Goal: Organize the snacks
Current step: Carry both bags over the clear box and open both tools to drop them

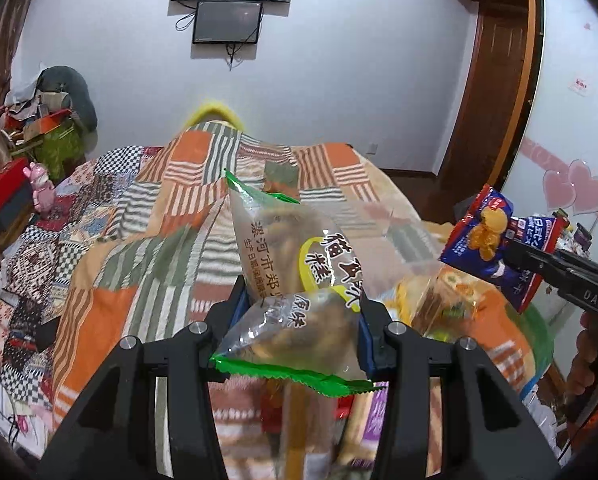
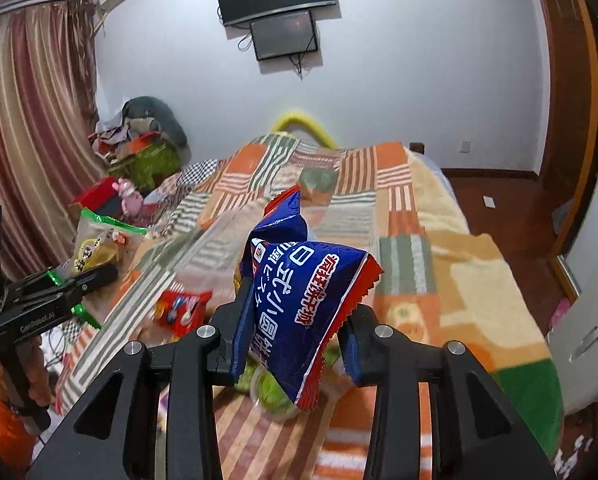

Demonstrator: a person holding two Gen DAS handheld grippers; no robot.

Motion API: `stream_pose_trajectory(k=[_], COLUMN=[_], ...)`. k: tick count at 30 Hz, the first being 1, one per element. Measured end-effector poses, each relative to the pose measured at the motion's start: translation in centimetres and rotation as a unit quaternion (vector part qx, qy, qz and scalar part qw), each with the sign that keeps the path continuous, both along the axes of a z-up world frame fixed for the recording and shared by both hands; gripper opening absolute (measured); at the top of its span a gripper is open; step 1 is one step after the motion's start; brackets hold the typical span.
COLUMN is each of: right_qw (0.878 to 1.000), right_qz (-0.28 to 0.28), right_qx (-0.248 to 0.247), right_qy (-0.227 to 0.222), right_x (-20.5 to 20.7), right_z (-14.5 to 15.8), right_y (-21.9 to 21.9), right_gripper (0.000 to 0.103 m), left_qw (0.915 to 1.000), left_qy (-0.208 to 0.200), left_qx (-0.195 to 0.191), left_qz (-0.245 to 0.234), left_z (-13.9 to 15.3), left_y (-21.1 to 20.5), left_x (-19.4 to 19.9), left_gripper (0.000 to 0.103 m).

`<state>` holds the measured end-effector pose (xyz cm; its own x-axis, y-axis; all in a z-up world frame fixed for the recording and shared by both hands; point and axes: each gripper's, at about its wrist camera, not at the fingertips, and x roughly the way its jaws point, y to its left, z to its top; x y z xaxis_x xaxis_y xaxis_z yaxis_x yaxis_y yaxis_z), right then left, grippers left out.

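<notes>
Two snack bags are up in the air above the bed (image 1: 147, 216), one per tool. Left tool (image 1: 299, 332) is clamped on the clear green-edged cake bag (image 1: 295, 272), right tool (image 2: 295, 336) on the blue biscuit bag (image 2: 299, 292). Both are gripped low so they hang clear of the snack pile (image 1: 451, 304) on the bed, probably for sorting.

A big bed (image 2: 419, 216) with a patchwork blanket (image 1: 147, 240) of orange, green and striped squares fills the middle of both views, and a small red snack pack (image 2: 181, 310) lies on it at lower left.
</notes>
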<state>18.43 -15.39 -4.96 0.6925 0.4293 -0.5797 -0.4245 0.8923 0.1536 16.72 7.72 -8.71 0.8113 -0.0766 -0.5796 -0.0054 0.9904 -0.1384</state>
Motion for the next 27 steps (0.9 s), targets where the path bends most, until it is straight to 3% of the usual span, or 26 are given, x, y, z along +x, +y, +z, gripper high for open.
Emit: stream_pose_trajectory(k=[13,27], right_qw=[1.000,0.998], right_qz=[-0.018,-0.001], right_qx=[-0.002,-0.041], right_qy=[0.001,0.055], right_x=[4.6,9.3], right_z=[-1.3,-4.7], right_y=[0.5,3.2], right_gripper=[0.034,0.035], left_qw=[0.9999,0.9971], left_qy=[0.005,0.071], left_qx=[0.001,0.007], left_qz=[-0.012,-0.024], left_z=[-0.1,-4.4], left_y=[-1.5,-1.3], left_x=[7.1,15.1], left_gripper=[0.046,0.046])
